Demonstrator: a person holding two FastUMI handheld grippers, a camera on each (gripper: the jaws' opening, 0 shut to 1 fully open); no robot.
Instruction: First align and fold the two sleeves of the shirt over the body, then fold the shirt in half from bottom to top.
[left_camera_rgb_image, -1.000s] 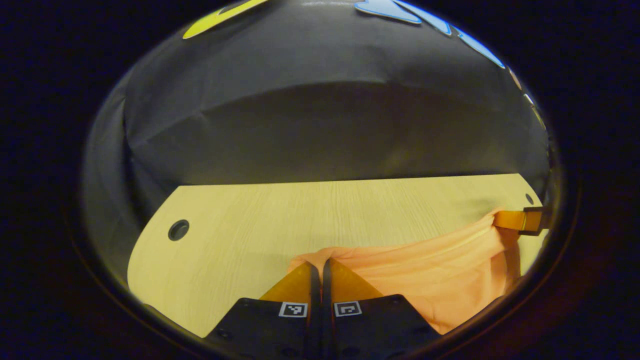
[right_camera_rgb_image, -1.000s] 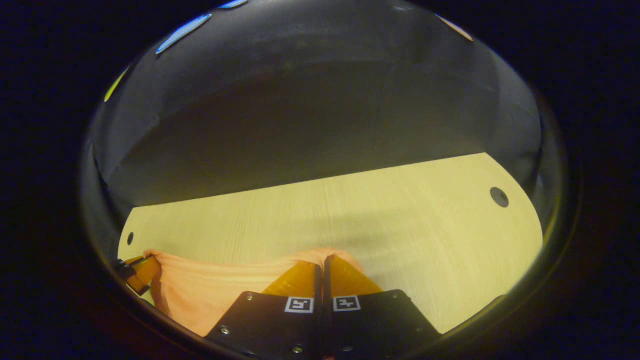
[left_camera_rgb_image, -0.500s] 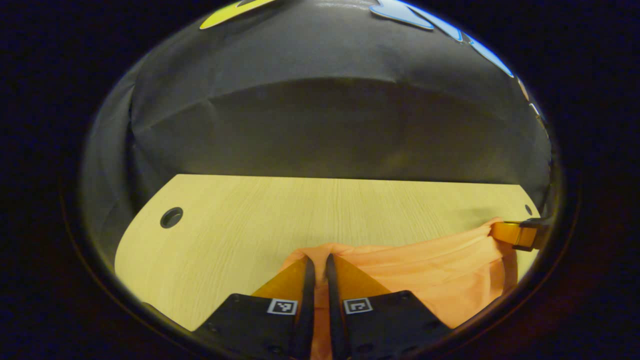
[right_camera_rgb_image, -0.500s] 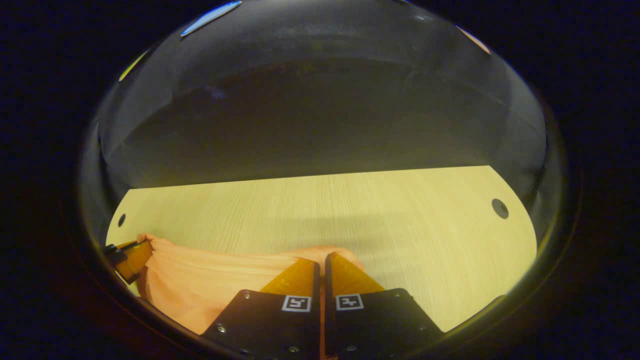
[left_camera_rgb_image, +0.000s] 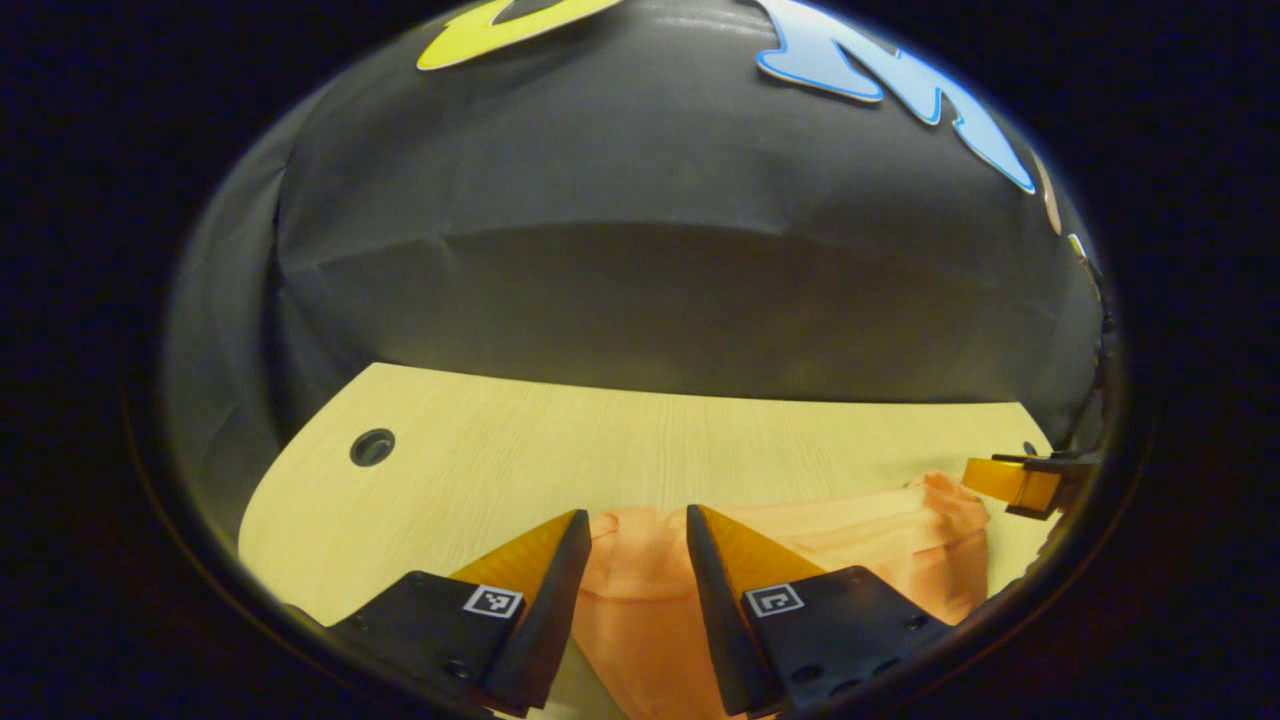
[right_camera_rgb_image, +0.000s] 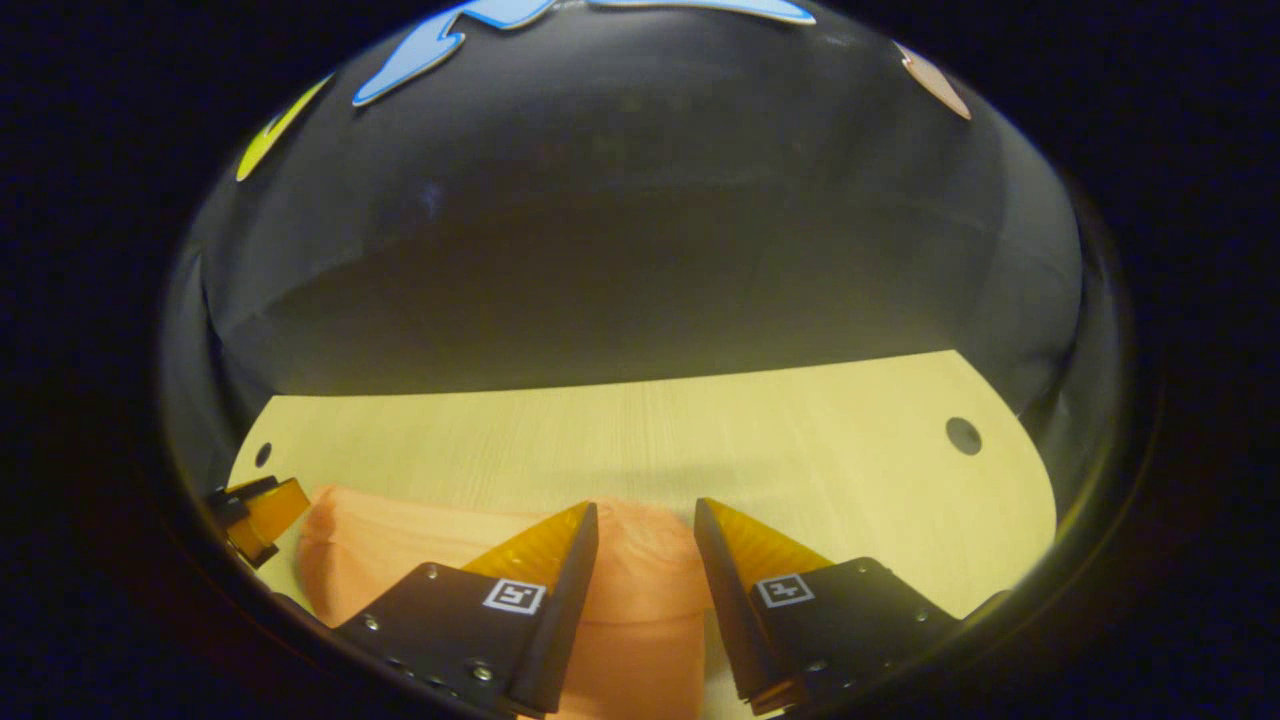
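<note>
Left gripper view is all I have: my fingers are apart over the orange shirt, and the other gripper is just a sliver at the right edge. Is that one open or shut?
Observer: Open. In the right gripper view the right gripper has its fingers spread, and the shirt lies on the table between them, pinched by neither.
Operator: Does the cloth run on past it on the outer side?
Observer: No. The shirt's edge ends about at its right finger; beyond that is bare table out to a round hole near the table's end.
</note>
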